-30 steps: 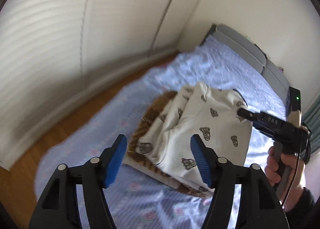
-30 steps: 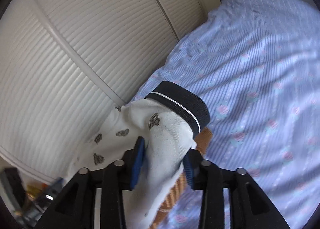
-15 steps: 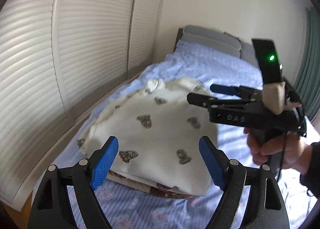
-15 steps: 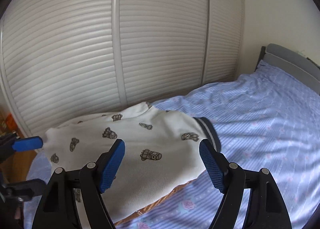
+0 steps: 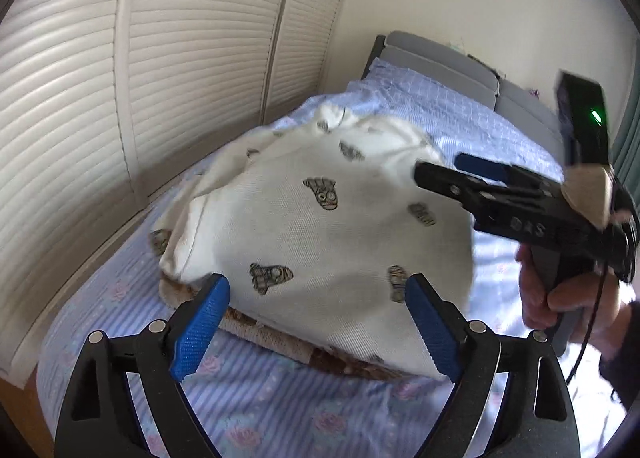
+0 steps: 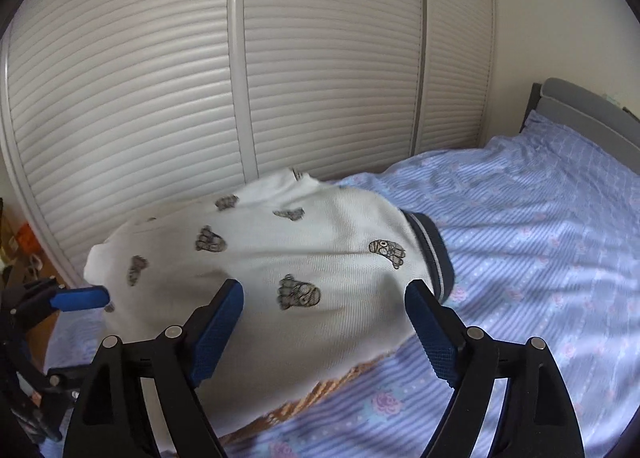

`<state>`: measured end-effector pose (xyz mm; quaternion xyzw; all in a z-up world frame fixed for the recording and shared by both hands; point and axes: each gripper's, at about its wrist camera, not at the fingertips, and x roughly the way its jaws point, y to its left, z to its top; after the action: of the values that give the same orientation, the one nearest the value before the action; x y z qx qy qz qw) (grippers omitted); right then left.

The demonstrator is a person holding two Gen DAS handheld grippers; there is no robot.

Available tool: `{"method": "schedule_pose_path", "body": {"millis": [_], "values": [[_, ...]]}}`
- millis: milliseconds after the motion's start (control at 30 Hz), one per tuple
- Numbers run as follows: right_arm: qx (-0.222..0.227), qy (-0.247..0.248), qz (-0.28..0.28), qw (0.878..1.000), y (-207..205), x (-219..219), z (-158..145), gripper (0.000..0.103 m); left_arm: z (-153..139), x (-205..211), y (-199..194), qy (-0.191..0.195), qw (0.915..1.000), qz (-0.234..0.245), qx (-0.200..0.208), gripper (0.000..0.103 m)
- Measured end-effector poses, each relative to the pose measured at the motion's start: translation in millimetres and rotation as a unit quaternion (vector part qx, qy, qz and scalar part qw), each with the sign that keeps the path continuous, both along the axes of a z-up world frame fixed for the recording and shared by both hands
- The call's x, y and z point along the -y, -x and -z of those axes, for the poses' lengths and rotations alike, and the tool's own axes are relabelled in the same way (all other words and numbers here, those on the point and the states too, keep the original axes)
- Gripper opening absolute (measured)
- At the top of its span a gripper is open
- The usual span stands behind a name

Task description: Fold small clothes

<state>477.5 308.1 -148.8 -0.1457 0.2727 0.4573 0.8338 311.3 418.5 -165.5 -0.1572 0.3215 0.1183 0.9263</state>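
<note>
Left tongs (image 5: 316, 332), right tongs (image 6: 324, 332) spread, empty; navy cuff (image 6: 434, 248) of white shirt (image 5: 320, 226) only in right view.

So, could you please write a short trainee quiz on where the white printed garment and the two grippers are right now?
1. True or false: the right gripper grips the white printed garment.
2. What lies directly under the garment: A) brown patterned cloth, B) a pillow, C) bare floor?
3. Fill in: the garment's dark cuff has a pale ____ along it.

Key: 1 false, its fingers are spread with nothing between them, like the left gripper; 2 A; 3 stripe.
</note>
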Motion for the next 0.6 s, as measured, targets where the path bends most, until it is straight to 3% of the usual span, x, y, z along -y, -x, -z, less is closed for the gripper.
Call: {"method": "schedule_pose_path", "body": {"millis": [167, 367, 600], "values": [[0.011, -0.028, 0.034, 0.999, 49, 49, -40, 0.084, -42, 24, 38, -0.017, 0.9996, -0.001, 0.024, 0.09], [0.045, -0.028, 0.109, 0.993, 136, 140, -105, 0.084, -94, 97, 101, -0.052, 0.9976, 0.017, 0.044, 0.09], [0.067, -0.042, 0.229, 0.97, 242, 281, -158, 0.086, -128, 200, 161, -0.067, 0.9945, 0.067, 0.046, 0.091]]}}
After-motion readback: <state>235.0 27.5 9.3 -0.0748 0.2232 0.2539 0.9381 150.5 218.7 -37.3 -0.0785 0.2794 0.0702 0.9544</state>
